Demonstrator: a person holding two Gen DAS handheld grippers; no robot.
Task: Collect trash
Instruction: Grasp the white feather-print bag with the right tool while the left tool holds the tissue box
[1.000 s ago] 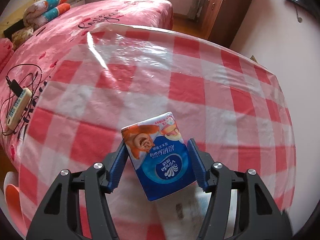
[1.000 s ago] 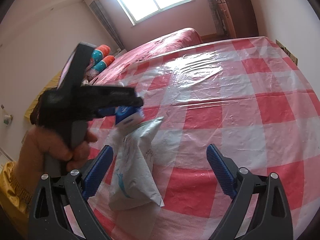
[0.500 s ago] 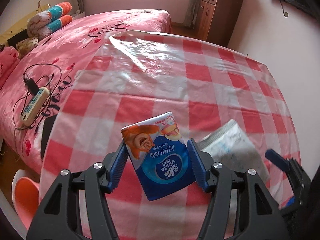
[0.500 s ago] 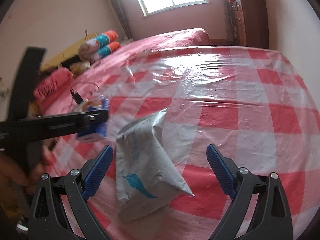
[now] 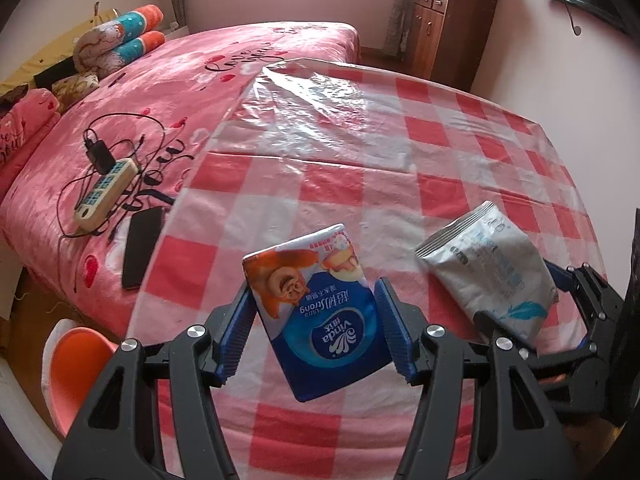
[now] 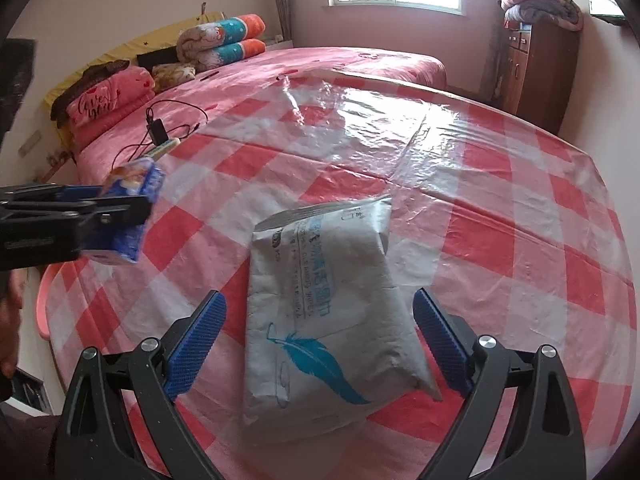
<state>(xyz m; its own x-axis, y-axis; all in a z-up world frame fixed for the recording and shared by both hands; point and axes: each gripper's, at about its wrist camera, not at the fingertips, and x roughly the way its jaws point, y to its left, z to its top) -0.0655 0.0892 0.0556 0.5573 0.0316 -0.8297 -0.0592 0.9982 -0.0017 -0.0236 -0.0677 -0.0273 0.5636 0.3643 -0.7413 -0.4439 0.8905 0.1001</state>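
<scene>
My left gripper (image 5: 316, 328) covers the lower sides of the tissue pack (image 5: 320, 316), and the bench (image 5: 360, 160) under the pack is hidden from me. In my right wrist view the same pack (image 6: 134, 204) is blurred, so I cannot read its print there. The near end of the grey wipes bag (image 5: 488, 264) is hidden behind my right gripper (image 5: 520, 296) in the left view. The small print on the bag (image 6: 324, 300) is too small to read. The orange stool (image 5: 76, 364) at the near left is partly hidden behind my jaws. The power strip (image 6: 164, 148) on the bed (image 6: 256, 76) is half covered by the bench edge.
</scene>
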